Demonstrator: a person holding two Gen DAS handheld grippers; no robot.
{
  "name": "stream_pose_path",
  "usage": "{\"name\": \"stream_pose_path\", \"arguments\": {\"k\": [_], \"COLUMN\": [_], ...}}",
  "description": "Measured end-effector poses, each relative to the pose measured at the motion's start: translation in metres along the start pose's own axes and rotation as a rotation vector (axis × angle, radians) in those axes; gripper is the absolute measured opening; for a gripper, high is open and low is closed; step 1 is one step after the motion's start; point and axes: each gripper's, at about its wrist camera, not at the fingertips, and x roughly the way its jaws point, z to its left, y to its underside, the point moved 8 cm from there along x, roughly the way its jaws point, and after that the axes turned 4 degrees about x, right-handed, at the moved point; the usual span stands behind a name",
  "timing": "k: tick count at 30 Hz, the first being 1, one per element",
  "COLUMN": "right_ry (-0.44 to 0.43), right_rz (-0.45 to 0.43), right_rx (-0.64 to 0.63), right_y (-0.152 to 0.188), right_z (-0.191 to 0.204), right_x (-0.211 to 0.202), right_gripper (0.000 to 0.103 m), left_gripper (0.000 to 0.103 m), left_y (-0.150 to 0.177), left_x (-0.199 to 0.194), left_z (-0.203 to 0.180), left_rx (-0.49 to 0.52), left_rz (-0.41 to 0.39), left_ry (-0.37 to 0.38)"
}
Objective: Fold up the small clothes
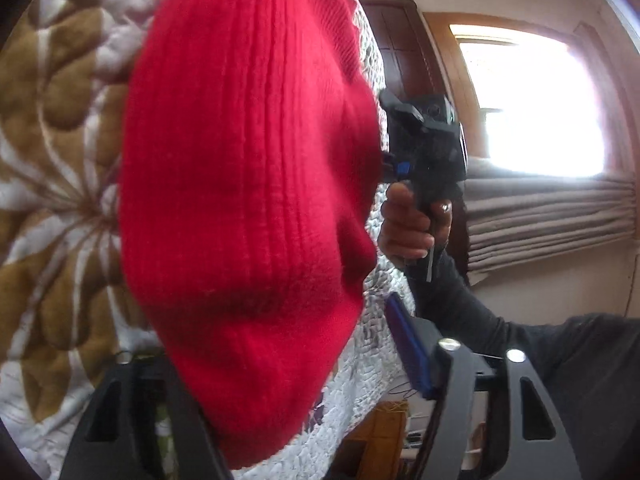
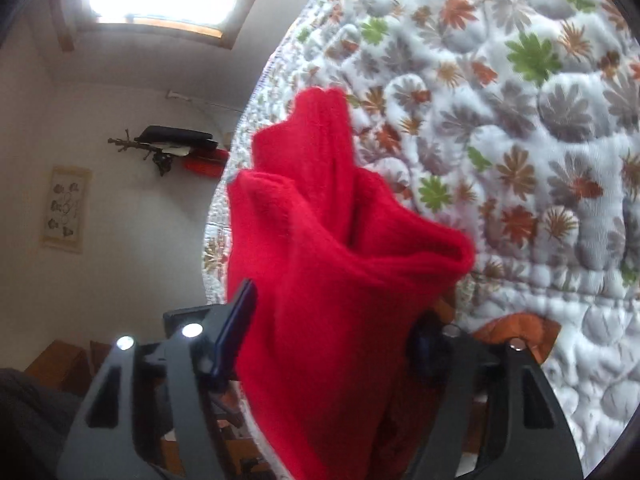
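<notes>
Over the quilted bedspread [image 1: 60,168], at 9 o'clock in the left wrist view, nothing lay flat or folded as far as I could see. Centre frame was filled by the red knit garment [image 1: 248,208], ribbed, bunched, hanging in the air rather than resting on the bed. It ran down into the left gripper [image 1: 320,408] at 6 o'clock; the left finger was buried under the knit, while the blue pad [image 1: 408,352] on the other finger stood clear of the cloth. I couldn't tell whether those jaws were closed on it. At 3 o'clock, the right gripper [image 1: 424,148] sat in a hand [image 1: 412,224] with a dark sleeve, touching the garment's edge, a bright window [image 1: 532,108] behind.

Right wrist view: wall and window from 9 to 11 o'clock, a wall shelf [image 2: 176,140] at 9. The garment's red knit [image 2: 332,264] rose from 6 o'clock between the right gripper's [image 2: 332,340] fingers, one pad on each flank, so it looked clamped on the cloth. The floral bedspread [image 2: 520,120] ran from 12 to 4 o'clock behind it.

Judgement: early stage. Garment picked up and held between both tools, crumpled, no crease visible. Still left: spread it on the bed, flatten it, make the folds.
</notes>
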Motion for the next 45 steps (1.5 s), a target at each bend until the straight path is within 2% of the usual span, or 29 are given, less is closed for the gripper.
{"name": "stream_pose_path", "arguments": {"k": [2, 4, 5, 7, 9, 10, 12, 14, 16, 17, 18, 19, 24, 26, 31, 35, 42, 45], "right_ry": [0.004, 0.005, 0.016, 0.051, 0.05, 0.053, 0.058, 0.068, 0.072, 0.064, 0.066, 0.043, 0.015, 0.019, 0.023, 0.011, -0.009, 0.039], "right_rz": [-0.008, -0.003, 0.002, 0.003, -0.001, -0.001, -0.002, 0.0, 0.0, 0.0, 0.006, 0.014, -0.03, -0.045, -0.037, 0.003, 0.125, 0.176], "right_rx": [-0.002, -0.028, -0.045, -0.07, -0.056, -0.051, -0.053, -0.067, -0.077, -0.074, -0.068, -0.047, -0.046, -0.048, -0.054, -0.075, -0.179, -0.26], "right_y": [0.002, 0.003, 0.004, 0.003, 0.001, 0.002, 0.003, 0.005, 0.004, 0.004, 0.004, 0.004, 0.006, 0.008, 0.014, 0.026, 0.064, 0.085], "right_z": [-0.001, 0.01, 0.015, 0.018, 0.016, 0.014, 0.011, 0.014, 0.019, 0.019, 0.017, 0.014, 0.016, 0.023, 0.046, 0.078, 0.148, 0.17], "right_x": [-0.001, 0.005, 0.01, 0.016, 0.015, 0.014, 0.008, 0.011, 0.018, 0.02, 0.024, 0.025, 0.018, 0.017, 0.028, 0.06, 0.156, 0.195], "right_gripper": [0.064, 0.074, 0.074, 0.071, 0.066, 0.062, 0.062, 0.067, 0.066, 0.063, 0.043, 0.04, 0.035, 0.034, 0.034, 0.033, 0.033, 0.035], "left_gripper": [0.044, 0.043, 0.043, 0.035, 0.023, 0.022, 0.021, 0.021, 0.021, 0.02, 0.019, 0.019, 0.014, 0.013, 0.013, 0.013, 0.013, 0.013], "left_y": [0.0, 0.0, 0.0, -0.001, 0.0, 0.001, 0.002, 0.001, 0.001, 0.001, 0.0, -0.003, -0.006, -0.007, -0.008, 0.01, 0.076, 0.108], "left_x": [0.0, 0.001, 0.002, 0.002, 0.002, 0.003, 0.003, 0.001, 0.0, 0.0, 0.007, 0.012, 0.004, -0.001, -0.031, -0.066, -0.162, -0.185], "left_z": [0.008, 0.008, 0.007, 0.01, 0.014, 0.016, 0.015, 0.016, 0.019, 0.019, 0.014, 0.012, -0.005, -0.018, -0.036, -0.034, -0.015, 0.006], "left_rx": [-0.019, -0.015, -0.015, -0.021, -0.043, -0.054, -0.055, -0.058, -0.06, -0.062, -0.063, -0.066, -0.021, -0.003, 0.022, 0.015, -0.081, -0.141], "left_rz": [-0.005, -0.004, -0.003, 0.002, 0.002, 0.001, 0.003, 0.004, 0.004, 0.003, 0.004, 0.007, -0.001, -0.007, -0.021, -0.026, -0.124, -0.153], "left_ry": [-0.023, -0.039, -0.049, -0.081, -0.101, -0.104, -0.113, -0.115, -0.119, -0.12, -0.125, -0.132, -0.177, -0.169, -0.174, -0.212, -0.288, -0.317]}}
